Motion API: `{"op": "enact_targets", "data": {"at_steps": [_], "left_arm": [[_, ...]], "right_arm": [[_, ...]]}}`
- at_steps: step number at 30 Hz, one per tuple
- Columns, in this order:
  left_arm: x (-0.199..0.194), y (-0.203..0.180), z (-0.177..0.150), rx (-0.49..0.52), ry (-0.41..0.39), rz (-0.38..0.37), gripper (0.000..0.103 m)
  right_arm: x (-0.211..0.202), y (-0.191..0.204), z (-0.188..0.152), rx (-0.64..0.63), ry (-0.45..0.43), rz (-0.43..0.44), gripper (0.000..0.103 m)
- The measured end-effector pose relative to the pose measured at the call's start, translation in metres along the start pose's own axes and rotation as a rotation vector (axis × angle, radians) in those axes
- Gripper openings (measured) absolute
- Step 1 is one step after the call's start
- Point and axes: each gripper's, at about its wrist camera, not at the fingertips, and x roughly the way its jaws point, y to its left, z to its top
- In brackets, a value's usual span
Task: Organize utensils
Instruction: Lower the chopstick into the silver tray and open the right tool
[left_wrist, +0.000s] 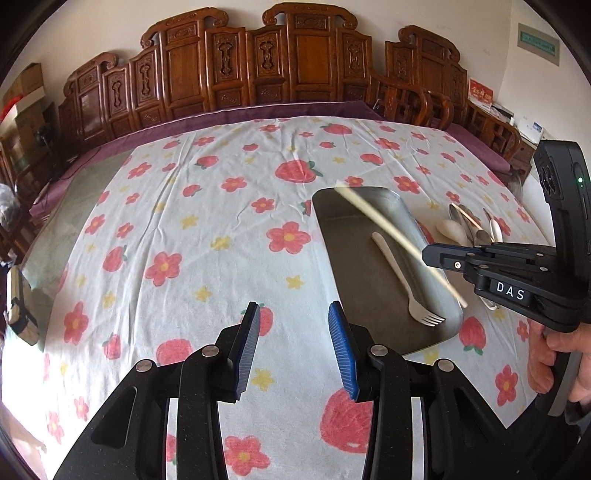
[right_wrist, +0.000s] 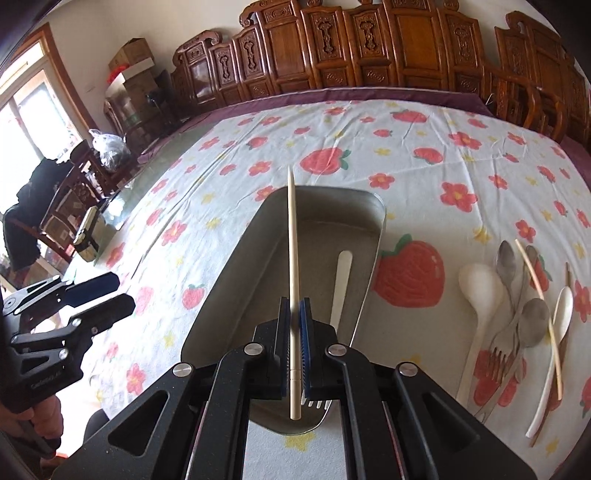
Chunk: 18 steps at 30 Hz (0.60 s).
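My right gripper (right_wrist: 294, 314) is shut on a pale wooden chopstick (right_wrist: 292, 251) and holds it above the grey metal tray (right_wrist: 236, 280). A white plastic fork (right_wrist: 341, 280) lies in the tray. In the left wrist view the right gripper (left_wrist: 428, 254) holds the chopstick (left_wrist: 376, 218) over the tray (left_wrist: 332, 229), and the fork (left_wrist: 402, 280) lies inside. My left gripper (left_wrist: 293, 314) is open and empty above the cloth, left of the tray; it also shows in the right wrist view (right_wrist: 110, 291).
A pile of spoons, forks and chopsticks (right_wrist: 517, 314) lies on the flowered tablecloth (right_wrist: 424, 177) right of the tray; it also shows in the left wrist view (left_wrist: 469, 225). Carved wooden chairs (left_wrist: 295, 62) line the table's far side. A small box (right_wrist: 88, 236) sits at the left edge.
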Motion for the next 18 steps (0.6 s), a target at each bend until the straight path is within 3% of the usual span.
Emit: {"op": "enact_targets", "data": {"at_steps": [2, 5, 11, 14, 18], "left_arm": [[-0.001, -0.003, 0.001, 0.003, -0.004, -0.005, 0.038], [-0.003, -0.01, 0.002, 0.012, -0.008, -0.016, 0.039], [-0.011, -0.033, 0.005, 0.021, -0.04, -0.058, 0.053], [-0.012, -0.052, 0.007, 0.044, -0.057, -0.07, 0.065], [-0.01, -0.082, 0.01, 0.08, -0.077, -0.086, 0.07]], "right_arm": [[-0.002, 0.001, -0.001, -0.012, 0.002, 0.007, 0.015], [-0.014, -0.003, -0.005, -0.028, -0.018, 0.007, 0.015], [-0.06, -0.028, -0.023, -0.07, -0.062, -0.003, 0.015], [-0.081, -0.053, -0.035, -0.074, -0.072, -0.039, 0.015], [-0.103, -0.091, -0.049, -0.067, -0.079, -0.112, 0.015]]}}
